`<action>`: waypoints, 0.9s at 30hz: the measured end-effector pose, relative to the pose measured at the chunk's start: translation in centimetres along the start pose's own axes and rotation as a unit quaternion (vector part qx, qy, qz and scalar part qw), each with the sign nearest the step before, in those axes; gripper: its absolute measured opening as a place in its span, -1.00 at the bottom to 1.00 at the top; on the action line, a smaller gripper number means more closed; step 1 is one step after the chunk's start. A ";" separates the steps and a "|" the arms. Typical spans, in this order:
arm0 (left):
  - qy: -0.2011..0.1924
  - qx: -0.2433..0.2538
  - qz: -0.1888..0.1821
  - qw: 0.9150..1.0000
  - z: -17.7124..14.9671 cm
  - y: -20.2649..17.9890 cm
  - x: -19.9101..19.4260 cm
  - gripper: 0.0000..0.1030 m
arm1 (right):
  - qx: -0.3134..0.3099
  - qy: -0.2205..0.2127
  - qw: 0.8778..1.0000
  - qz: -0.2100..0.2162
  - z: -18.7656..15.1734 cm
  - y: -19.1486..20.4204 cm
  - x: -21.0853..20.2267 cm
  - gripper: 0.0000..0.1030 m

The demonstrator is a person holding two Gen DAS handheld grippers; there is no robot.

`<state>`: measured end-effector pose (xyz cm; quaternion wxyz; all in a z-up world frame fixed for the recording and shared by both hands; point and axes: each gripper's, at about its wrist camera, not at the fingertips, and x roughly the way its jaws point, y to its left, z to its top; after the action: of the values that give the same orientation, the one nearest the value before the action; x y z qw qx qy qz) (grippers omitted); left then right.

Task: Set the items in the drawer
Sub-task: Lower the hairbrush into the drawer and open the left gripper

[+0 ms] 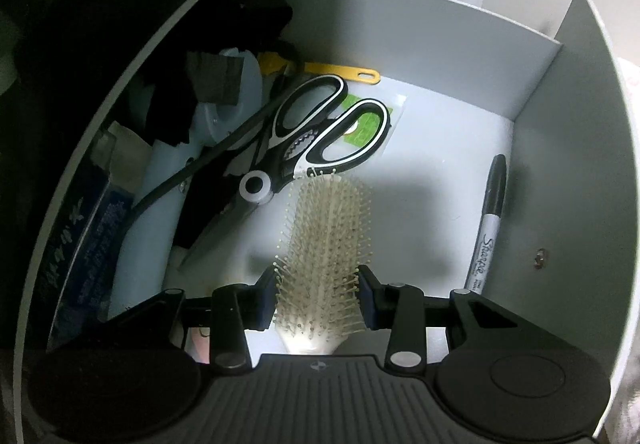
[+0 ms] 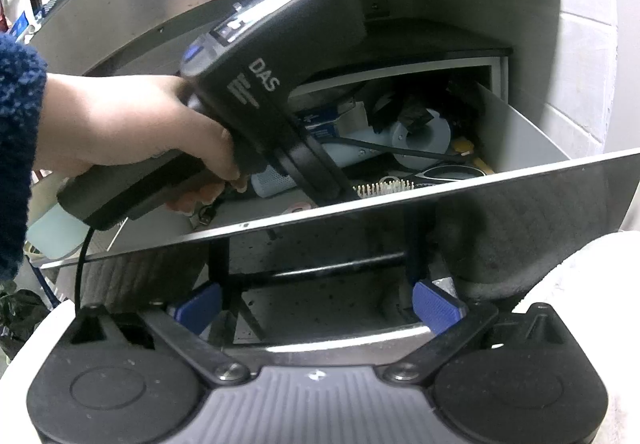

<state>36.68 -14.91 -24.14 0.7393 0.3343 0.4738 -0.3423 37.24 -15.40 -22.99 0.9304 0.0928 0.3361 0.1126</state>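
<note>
Hairbrush (image 1: 326, 244), bristles up, sits low in the middle of the left wrist frame, inside the open drawer (image 1: 572, 171), clamped near its handle end by the left gripper (image 1: 318, 298) just above the drawer floor. Scissors (image 1: 316, 131) lie just beyond its tip, and a marker (image 1: 490, 219) lies along the wall at right. The placing step looks nearly done: next the left gripper should part its fingers and back out, while the right gripper (image 2: 320, 308) waits spread and empty below the drawer front at lower centre.
</note>
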 end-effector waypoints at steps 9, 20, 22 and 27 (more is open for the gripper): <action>0.012 0.002 0.003 1.000 -0.1 0.3 1.0 -0.22 | 0.004 -0.002 1.000 0.004 -0.1 -0.1 -0.1 0.99; 0.029 0.009 0.011 0.999 -0.5 0.4 2.0 -0.21 | 0.004 -0.001 1.000 0.003 -0.1 -0.1 -0.2 0.99; 0.030 0.007 0.010 0.999 -0.6 0.5 2.1 -0.21 | 0.004 -0.001 1.000 0.004 0.0 -0.2 -0.2 0.99; 0.031 -0.002 0.008 0.999 -0.7 0.9 2.1 -0.19 | 0.004 -0.001 1.000 0.004 0.0 -0.2 -0.2 0.99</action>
<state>37.77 -14.28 -26.19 0.7277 0.3470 0.4942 -0.3253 37.10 -15.68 -22.94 0.9299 0.0977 0.3356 0.1146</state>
